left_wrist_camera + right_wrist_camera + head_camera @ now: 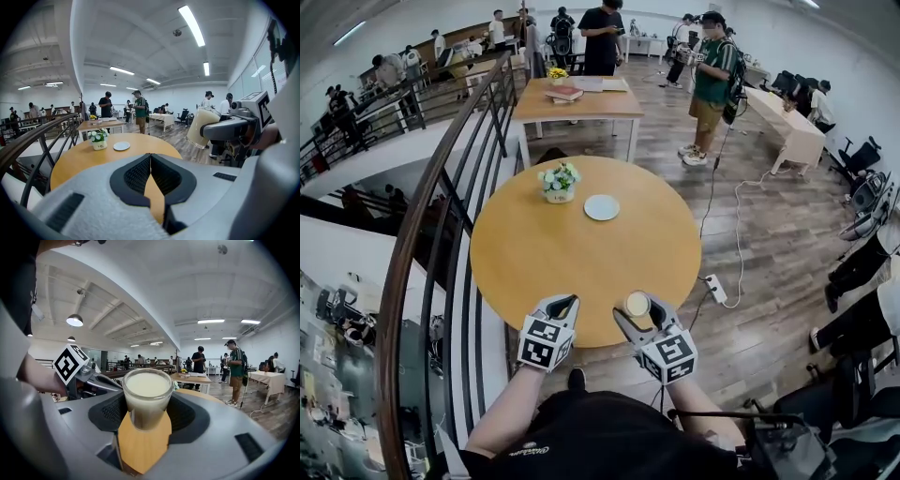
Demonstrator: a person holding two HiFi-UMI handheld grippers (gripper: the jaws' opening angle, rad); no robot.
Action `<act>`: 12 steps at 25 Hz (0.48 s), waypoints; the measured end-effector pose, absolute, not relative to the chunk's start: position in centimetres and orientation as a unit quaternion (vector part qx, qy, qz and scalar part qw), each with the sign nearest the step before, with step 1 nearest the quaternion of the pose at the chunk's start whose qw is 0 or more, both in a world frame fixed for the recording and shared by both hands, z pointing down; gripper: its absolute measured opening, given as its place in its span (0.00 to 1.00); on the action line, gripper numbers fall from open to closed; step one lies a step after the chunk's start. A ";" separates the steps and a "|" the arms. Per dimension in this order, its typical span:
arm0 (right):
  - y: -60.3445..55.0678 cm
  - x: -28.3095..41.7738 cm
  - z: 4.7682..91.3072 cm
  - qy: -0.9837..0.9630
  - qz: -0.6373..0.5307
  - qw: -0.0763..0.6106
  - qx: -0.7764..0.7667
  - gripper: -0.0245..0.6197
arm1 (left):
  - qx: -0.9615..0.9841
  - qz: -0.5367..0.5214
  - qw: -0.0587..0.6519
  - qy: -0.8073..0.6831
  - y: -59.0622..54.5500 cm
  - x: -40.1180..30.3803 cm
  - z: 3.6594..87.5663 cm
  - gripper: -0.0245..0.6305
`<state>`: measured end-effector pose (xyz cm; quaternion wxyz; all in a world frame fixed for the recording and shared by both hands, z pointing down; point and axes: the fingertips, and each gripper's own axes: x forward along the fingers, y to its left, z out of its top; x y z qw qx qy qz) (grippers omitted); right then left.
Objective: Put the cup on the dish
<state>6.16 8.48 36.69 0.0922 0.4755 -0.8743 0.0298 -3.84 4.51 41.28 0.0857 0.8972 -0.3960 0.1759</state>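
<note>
the person's black shirt (609, 436) and bare forearms fill the bottom of the head view, each hand bearing a grey gripper with a cube of black-and-white square markers. the right gripper (641, 310) pinches the cup (637, 303) upright between its jaws, over the near rim of the round table (506, 272). from above only the cup's cream-coloured circle shows. the right gripper view adds its shape and stuff: a straight-sided tumbler with cloudy, see-through walls and a pale milky top, pressed on both sides by black ribbed pads. the left gripper (565, 302) is beside it and apart from it. its own view shows the jaws pressed together at the tips with nothing in them, and only a diamond-shaped gap behind, through which the tan tabletop shows. that view also catches the cup from the side, clear of the table, with the wood floor behind it. the dish (601, 207), a small flat white round plate, lies bare on the far half of the table, well apart from the cup and just beside a white pot of pale flowers (559, 183). the tabletop is smooth, matt, honey-coloured wood. a dark curved railing (441, 216) with thin bars runs along its left, seen from above only in the head view. on the plank floor to the right lies a white power strip (715, 289) with its cable. people stand further off by rectangular tables.
</note>
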 end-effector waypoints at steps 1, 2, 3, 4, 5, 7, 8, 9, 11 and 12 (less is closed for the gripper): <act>7.3 5.8 36.8 -0.873 0.031 0.094 0.478 0.44 | 0.898 0.177 0.087 -0.393 3.3 -4.2 41.4 0.05; 6.3 5.6 37.0 -0.871 0.033 0.096 0.480 0.44 | 0.899 0.178 0.089 -0.390 2.2 -4.4 41.7 0.05; 5.2 5.4 37.2 -0.870 0.035 0.097 0.483 0.44 | 0.900 0.179 0.090 -0.387 1.2 -4.5 41.9 0.05; 4.1 5.3 37.4 -0.868 0.036 0.097 0.485 0.44 | 0.902 0.179 0.091 -0.383 0.2 -4.6 42.1 0.05; 3.0 5.2 37.5 -0.867 0.038 0.097 0.488 0.44 | 0.903 0.179 0.091 -0.379 -0.9 -4.6 42.3 0.05; 0.7 4.8 37.7 -0.863 0.040 0.098 0.493 0.44 | 0.905 0.179 0.094 -0.374 -3.1 -5.0 42.6 0.05; -0.5 4.6 37.7 -0.862 0.041 0.100 0.496 0.44 | 0.906 0.178 0.097 -0.372 -4.3 -5.4 42.7 0.05; -1.7 4.2 37.7 -0.860 0.042 0.101 0.498 0.44 | 0.907 0.177 0.099 -0.370 -5.4 -5.7 42.8 0.05; -3.7 3.6 37.9 -0.857 0.045 0.104 0.503 0.44 | 0.908 0.176 0.104 -0.365 -7.2 -6.5 43.0 0.05; -4.5 3.2 37.9 -0.855 0.047 0.106 0.505 0.44 | 0.909 0.176 0.106 -0.363 -7.9 -6.8 43.2 0.05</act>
